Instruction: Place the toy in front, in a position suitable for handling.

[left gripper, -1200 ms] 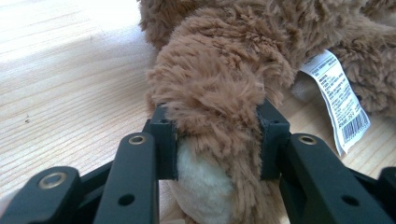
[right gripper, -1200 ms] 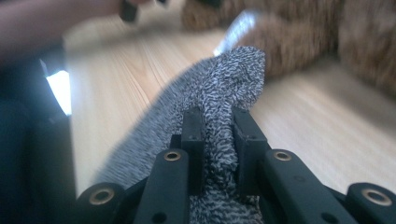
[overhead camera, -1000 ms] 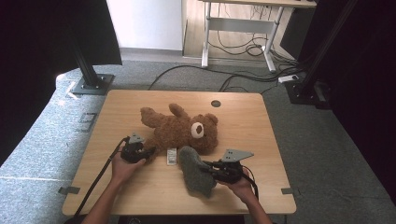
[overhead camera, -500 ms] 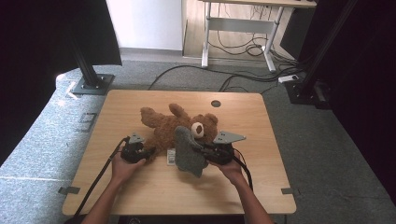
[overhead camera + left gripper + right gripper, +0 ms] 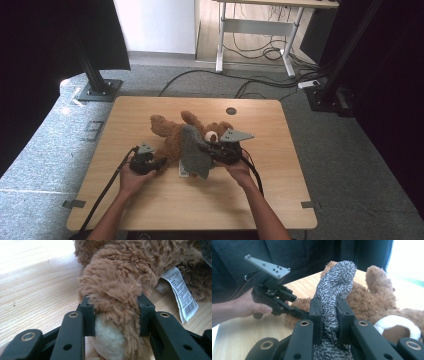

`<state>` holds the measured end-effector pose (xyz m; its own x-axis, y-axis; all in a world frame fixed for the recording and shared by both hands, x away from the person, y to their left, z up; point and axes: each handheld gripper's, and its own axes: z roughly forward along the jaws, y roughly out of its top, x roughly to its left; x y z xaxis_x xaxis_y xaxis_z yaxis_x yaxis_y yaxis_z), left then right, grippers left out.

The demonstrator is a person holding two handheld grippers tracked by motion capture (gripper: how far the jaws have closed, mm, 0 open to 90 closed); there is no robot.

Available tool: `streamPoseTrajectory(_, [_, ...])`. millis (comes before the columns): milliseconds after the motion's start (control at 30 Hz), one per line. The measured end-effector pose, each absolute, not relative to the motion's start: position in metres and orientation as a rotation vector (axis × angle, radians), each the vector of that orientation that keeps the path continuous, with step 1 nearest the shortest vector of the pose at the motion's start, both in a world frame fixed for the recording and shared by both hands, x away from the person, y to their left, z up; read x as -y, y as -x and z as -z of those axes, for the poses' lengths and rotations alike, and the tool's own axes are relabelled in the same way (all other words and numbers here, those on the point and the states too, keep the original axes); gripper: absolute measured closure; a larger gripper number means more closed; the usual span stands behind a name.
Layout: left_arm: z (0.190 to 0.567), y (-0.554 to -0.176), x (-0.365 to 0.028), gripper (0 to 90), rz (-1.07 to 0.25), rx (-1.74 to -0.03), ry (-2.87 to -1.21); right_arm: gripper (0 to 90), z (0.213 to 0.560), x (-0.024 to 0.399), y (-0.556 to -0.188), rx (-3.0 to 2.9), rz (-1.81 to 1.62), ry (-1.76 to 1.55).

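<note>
1. Brown plush is lying across the middle of the wooden tabletop [image 5: 150,200]: a teddy bear [image 5: 172,137] on its back, its head pointing toward the person's right, its white label [image 5: 181,297] trailing beside its body.
2. Holding the bear steady seems to be the job of the left gripper [image 5: 116,315], which is clamping one of its legs [image 5: 112,290]; the jaws are standing moderately apart, with the fur bulging between the pads.
3. Grey knitted fabric, probably a sock [image 5: 192,150], is hanging over the bear's belly from the right gripper [image 5: 329,312], whose jaws are pinching it nearly closed.
4. Judging by the pinned leg and the sock held just beside it, the person is probably getting ready to pull the sock over that foot.
</note>
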<state>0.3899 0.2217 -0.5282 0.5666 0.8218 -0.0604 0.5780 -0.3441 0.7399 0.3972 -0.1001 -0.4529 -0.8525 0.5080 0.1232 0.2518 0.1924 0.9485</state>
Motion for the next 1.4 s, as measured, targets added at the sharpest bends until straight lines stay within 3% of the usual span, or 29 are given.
streamPoseTrajectory(367, [0.528, -0.390, -0.222, 59.5, -0.424, -1.113, -2.061, 77.4, 0.437, 0.074, -0.420, -2.217, -1.766, -0.689])
streamPoseTrajectory(767, [0.529, -0.390, -0.222, 59.5, -0.423, -1.112, -2.060, 75.7, 0.469, 0.065, -0.462, -2.237, -1.365, -0.863])
streamPoseTrajectory(1400, [0.526, -0.377, -0.216, 59.6, -0.424, -1.049, -2.137, 77.5, 0.486, 0.081, -0.452, -2.333, -1.367, -0.991])
